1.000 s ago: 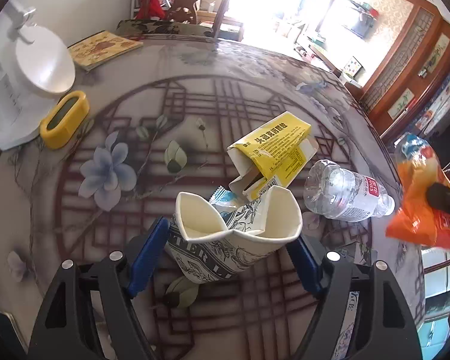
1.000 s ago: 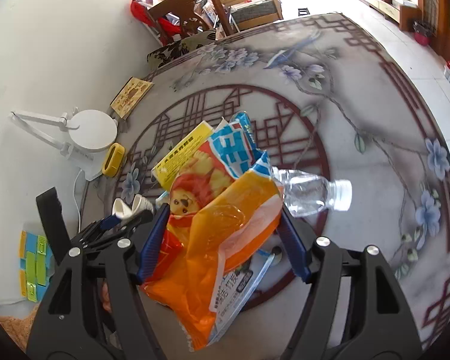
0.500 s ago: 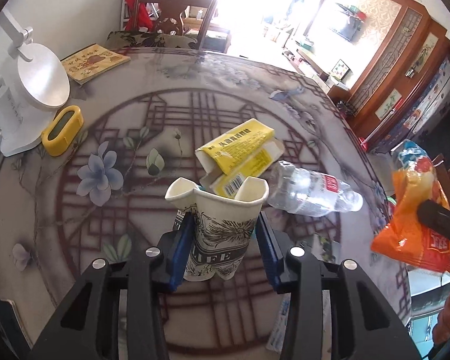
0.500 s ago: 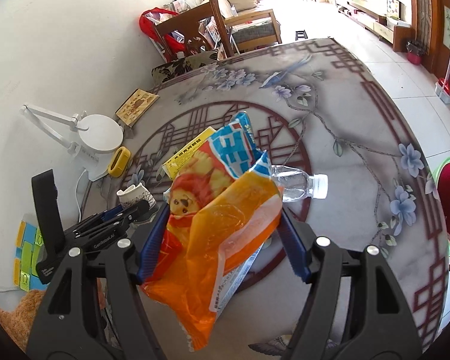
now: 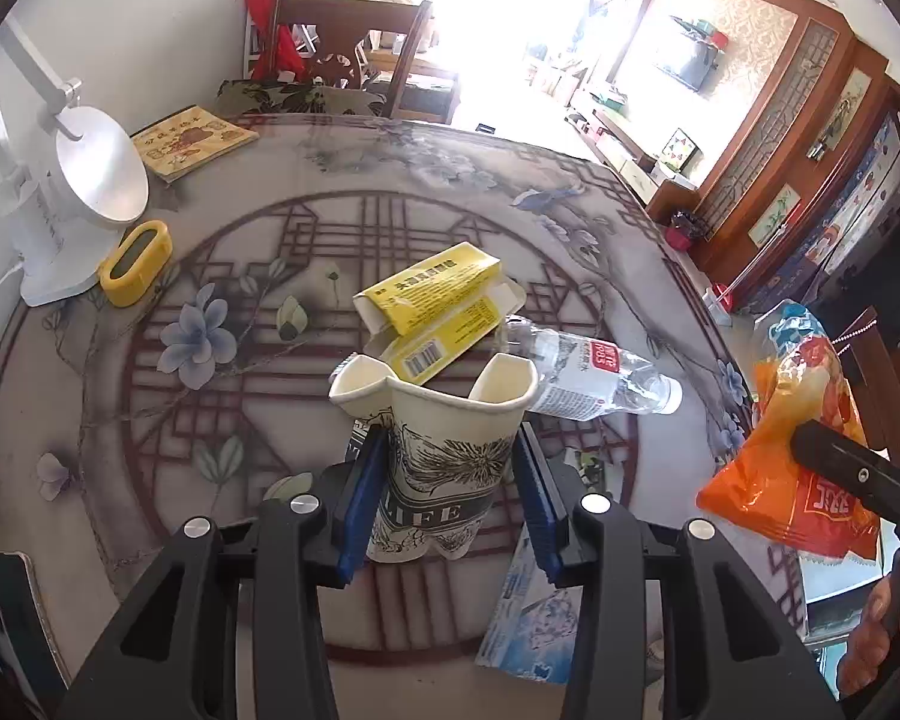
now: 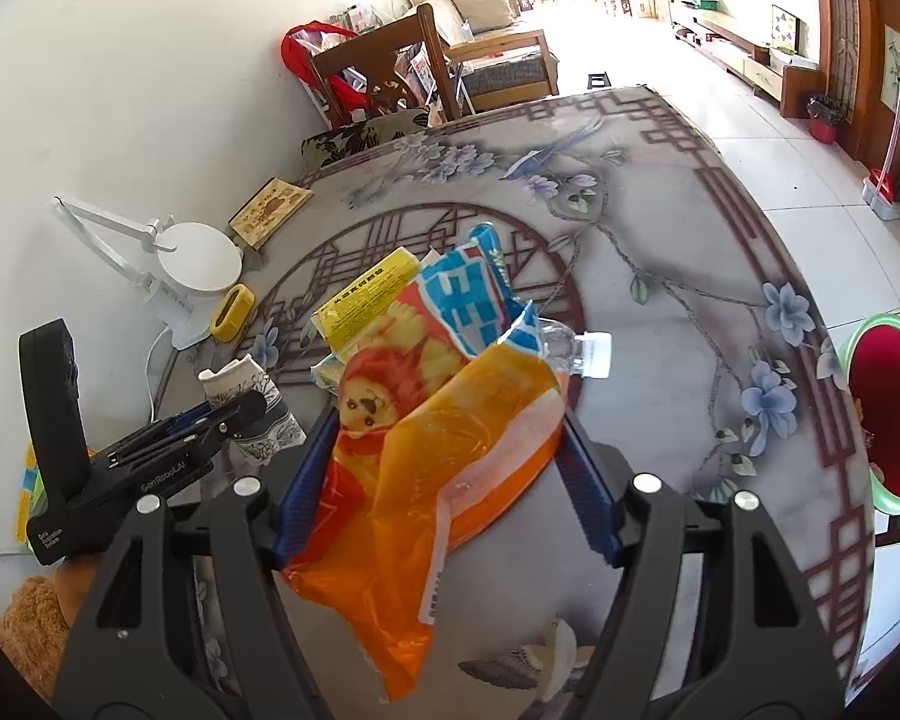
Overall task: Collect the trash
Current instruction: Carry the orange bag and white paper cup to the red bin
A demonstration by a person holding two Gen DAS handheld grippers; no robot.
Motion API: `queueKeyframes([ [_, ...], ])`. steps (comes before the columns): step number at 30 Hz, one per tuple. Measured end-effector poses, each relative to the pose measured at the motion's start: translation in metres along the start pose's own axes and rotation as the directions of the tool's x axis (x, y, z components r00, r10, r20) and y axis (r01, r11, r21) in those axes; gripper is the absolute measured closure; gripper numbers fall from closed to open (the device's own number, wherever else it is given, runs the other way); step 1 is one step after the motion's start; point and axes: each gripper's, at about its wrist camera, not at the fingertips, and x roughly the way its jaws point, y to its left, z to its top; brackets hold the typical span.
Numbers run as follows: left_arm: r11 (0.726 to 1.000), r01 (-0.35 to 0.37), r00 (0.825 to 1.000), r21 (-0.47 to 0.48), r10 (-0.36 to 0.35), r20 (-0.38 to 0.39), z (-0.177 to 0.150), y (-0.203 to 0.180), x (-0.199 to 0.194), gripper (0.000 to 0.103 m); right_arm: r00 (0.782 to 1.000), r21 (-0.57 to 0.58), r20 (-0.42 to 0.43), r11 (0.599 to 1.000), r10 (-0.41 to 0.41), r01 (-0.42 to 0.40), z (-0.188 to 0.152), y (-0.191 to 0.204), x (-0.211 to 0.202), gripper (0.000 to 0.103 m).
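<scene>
My left gripper [image 5: 447, 498] is shut on a crushed paper cup [image 5: 444, 450] with dark print, held above the table; it also shows in the right wrist view [image 6: 252, 414]. My right gripper [image 6: 444, 456] is shut on an orange snack bag [image 6: 438, 450], held above the table's near side; the bag shows at the right of the left wrist view [image 5: 792, 450]. On the table lie a yellow carton [image 5: 438, 312], a clear plastic bottle [image 5: 588, 378] on its side and a pale blue wrapper [image 5: 528, 612].
A round table with a floral cover [image 5: 270, 420] carries a white desk lamp [image 5: 72, 204], a yellow holder [image 5: 135, 264] and a booklet [image 5: 192, 141] at the left. A wooden chair [image 5: 354, 54] stands behind. A red bin [image 6: 888, 414] sits right.
My left gripper closed on the paper cup, squeezing it, and lifted it off the table. Both grippers rose and drew back, the right one still holding the snack bag.
</scene>
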Motion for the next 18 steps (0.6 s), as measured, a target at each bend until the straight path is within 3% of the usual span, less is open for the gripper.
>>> queueKeyframes([
  [18, 0.999, -0.028, 0.999, 0.021, 0.028, 0.020, 0.005, -0.074, -0.003, 0.063, 0.998, 0.016, 0.012, 0.998, 0.055, -0.055, 0.010, -0.066, -0.025, 0.034],
])
